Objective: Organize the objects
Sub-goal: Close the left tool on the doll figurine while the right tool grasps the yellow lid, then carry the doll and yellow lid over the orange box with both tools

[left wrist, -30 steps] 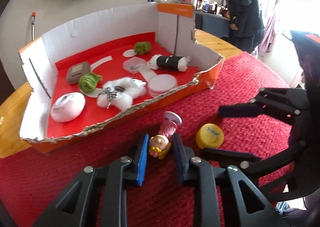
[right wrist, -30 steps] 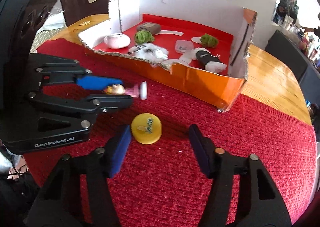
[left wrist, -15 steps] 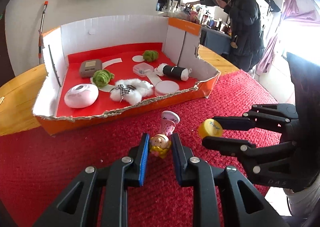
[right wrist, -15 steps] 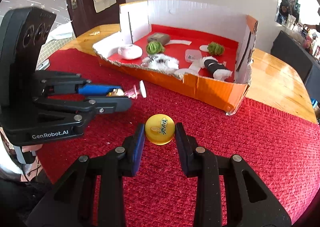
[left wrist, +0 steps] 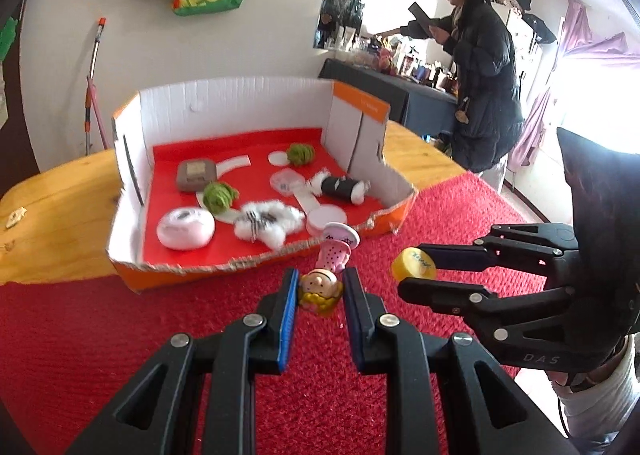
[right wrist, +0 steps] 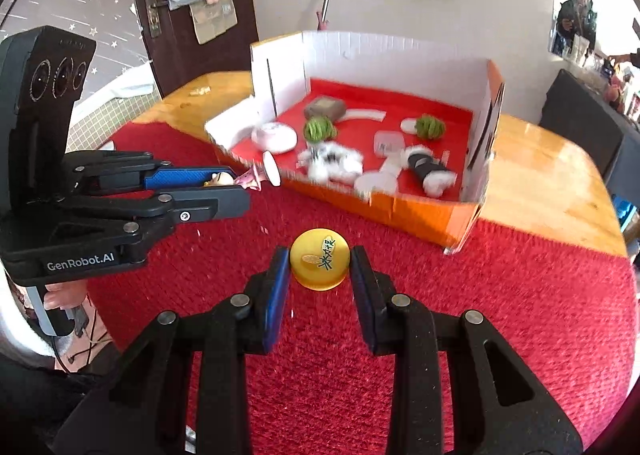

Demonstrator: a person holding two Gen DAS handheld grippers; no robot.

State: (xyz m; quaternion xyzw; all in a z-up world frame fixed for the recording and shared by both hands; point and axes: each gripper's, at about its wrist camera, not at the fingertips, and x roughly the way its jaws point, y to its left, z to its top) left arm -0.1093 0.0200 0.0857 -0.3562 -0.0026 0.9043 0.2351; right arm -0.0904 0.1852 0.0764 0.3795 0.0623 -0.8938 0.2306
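Observation:
My left gripper (left wrist: 320, 295) is shut on a small doll figure (left wrist: 325, 279) with a yellow collar and a pink hat, held above the red cloth (left wrist: 120, 335). In the right wrist view that gripper (right wrist: 240, 187) sits at the left with the doll figure (right wrist: 240, 179) poking out. My right gripper (right wrist: 320, 267) is shut on a round yellow cap (right wrist: 319, 263) with dark writing, also lifted off the cloth. The left wrist view shows the right gripper (left wrist: 404, 271) beside mine, pinching the yellow cap (left wrist: 414, 263). Just beyond both stands a cardboard box (left wrist: 128, 159) with a red floor.
The box holds a white round case (left wrist: 185, 228), green yarn balls (left wrist: 219, 195), a brown pad (left wrist: 197, 175), a white fluffy toy (left wrist: 266, 221), a black-and-white plush roll (left wrist: 340, 187) and white discs. A person in a dark coat (left wrist: 480, 75) stands at a cluttered counter behind the table (left wrist: 60, 207).
The right gripper closed on the yellow cap and lifted it. Both grippers rose off the cloth with their objects, and the box now appears lower and farther in both views.

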